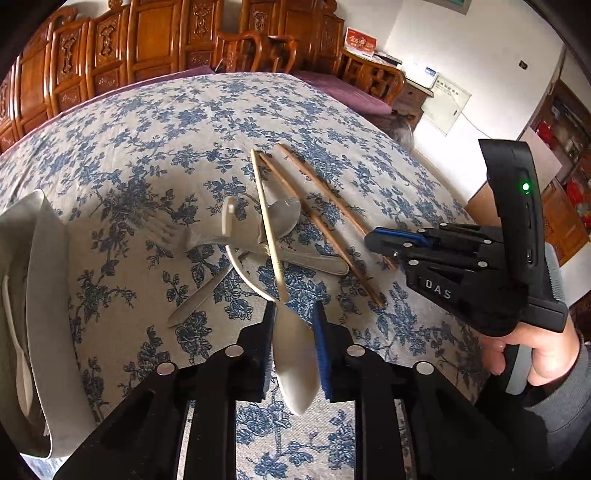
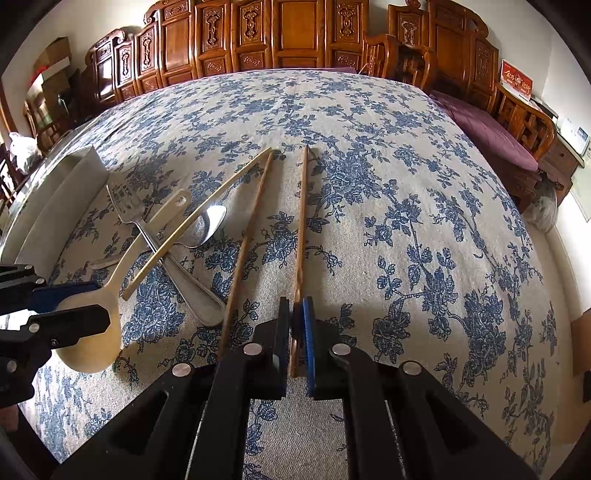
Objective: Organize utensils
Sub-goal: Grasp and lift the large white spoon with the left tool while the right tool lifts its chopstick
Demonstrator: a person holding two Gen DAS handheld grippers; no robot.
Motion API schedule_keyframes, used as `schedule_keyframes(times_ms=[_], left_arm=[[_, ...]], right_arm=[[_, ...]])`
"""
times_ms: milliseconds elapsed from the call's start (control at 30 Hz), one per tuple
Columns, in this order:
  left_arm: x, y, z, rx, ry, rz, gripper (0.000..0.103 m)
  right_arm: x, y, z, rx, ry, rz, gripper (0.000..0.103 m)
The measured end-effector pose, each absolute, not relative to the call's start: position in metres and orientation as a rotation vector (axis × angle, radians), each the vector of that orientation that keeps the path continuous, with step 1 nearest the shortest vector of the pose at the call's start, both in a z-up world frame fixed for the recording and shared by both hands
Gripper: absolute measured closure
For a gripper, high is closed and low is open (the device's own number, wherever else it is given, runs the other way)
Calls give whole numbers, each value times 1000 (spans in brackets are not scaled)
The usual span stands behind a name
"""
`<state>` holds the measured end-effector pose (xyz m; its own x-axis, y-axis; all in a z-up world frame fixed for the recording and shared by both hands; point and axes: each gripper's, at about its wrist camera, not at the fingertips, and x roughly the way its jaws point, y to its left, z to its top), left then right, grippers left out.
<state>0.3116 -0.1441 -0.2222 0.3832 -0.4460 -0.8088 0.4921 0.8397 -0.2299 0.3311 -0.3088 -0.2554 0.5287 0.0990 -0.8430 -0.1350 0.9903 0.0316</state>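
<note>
Nearest us, our left gripper (image 1: 293,325) has its blue pads pinched on the bowl of a cream plastic spoon (image 1: 295,369), whose handle runs away into the pile. Our right gripper (image 2: 297,325) is pressed together on the near end of a brown wooden chopstick (image 2: 301,229), which lies straight away from us on the blue-flowered tablecloth (image 2: 406,184).

Just beyond the grippers, in the middle of the table, lies a crossed heap: a second brown chopstick (image 2: 245,247), a pale bamboo chopstick (image 2: 192,225) resting across the others, a metal spoon (image 2: 207,229) and a metal fork (image 2: 127,206).

At the table's left edge stands a grey tray (image 1: 48,295) holding a white spoon (image 1: 14,325).

Past the far edge stand carved wooden panels (image 2: 295,33).
</note>
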Motion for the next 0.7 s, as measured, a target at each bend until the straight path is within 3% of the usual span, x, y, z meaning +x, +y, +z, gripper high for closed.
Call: schedule_keyframes(times_ms=[700], left_arm=[[325,-86,-181,31,927,-433,95]], right_arm=[[327,-312,-241,-64,934,101,97]])
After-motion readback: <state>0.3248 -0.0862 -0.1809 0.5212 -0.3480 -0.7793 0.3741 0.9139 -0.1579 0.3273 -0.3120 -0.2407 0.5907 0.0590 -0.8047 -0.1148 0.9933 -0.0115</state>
